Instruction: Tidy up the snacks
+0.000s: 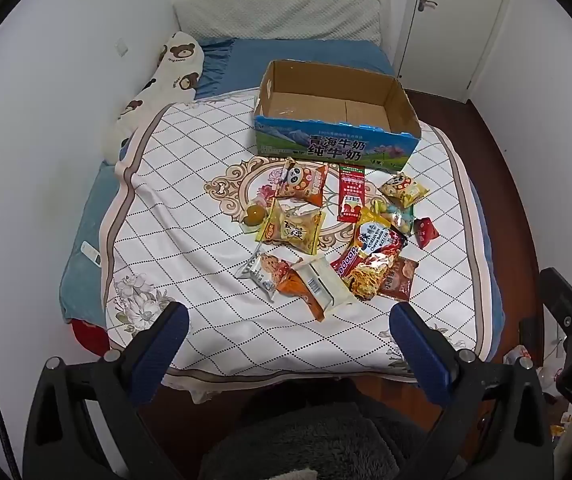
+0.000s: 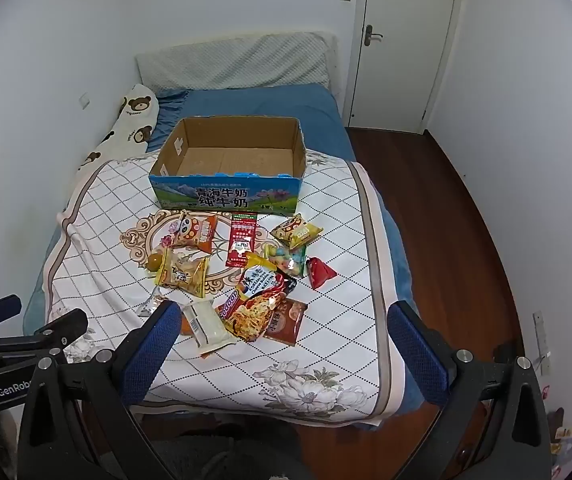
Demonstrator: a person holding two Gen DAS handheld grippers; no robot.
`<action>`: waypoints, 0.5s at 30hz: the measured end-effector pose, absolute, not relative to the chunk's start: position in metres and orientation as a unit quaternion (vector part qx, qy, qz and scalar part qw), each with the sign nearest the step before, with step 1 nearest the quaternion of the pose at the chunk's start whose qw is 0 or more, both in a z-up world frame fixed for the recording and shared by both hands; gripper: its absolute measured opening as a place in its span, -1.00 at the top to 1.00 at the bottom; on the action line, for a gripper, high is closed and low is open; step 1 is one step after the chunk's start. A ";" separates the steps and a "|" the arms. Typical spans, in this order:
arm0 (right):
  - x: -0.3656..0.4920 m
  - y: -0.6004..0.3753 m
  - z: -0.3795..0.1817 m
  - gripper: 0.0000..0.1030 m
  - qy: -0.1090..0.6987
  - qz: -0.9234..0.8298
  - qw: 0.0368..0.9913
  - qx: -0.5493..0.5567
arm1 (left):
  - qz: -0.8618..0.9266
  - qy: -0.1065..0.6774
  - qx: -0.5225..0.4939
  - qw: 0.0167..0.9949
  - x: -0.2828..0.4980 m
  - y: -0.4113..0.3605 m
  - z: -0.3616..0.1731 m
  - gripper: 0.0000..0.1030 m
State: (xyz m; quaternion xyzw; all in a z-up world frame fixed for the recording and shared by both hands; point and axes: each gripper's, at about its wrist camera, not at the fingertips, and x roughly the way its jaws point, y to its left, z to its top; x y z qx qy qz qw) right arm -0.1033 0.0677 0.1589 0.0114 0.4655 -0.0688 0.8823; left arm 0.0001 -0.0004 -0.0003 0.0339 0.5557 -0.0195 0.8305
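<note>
Two wide-open claws, left claw (image 1: 286,312) and right claw (image 2: 281,312), above scattered snacks (image 1: 338,232).

On the bed (image 2: 390,240) a cardboard box (image 2: 227,168) stands behind a cluster of snack packets (image 2: 241,276), which lie on the blanket (image 2: 326,332) near the middle. A pillow (image 2: 237,64) lies behind the box, a door (image 2: 406,40) beyond to the right

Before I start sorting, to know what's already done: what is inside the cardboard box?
The cardboard box shows only bare brown floor; its near wall hides the front strip.
</note>
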 end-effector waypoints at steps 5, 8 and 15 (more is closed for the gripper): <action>-0.104 0.069 0.160 -1.00 0.464 -0.068 0.883 0.009 | -0.020 0.554 0.033 0.832 0.000 0.000 -0.001 -0.99; -0.104 0.071 0.160 -1.00 0.464 -0.071 0.883 0.008 | -0.020 0.553 0.035 0.832 0.001 -0.001 -0.002 -0.99; -0.103 0.070 0.159 -1.00 0.466 -0.070 0.882 0.007 | -0.020 0.552 0.035 0.833 0.000 -0.001 0.005 -0.99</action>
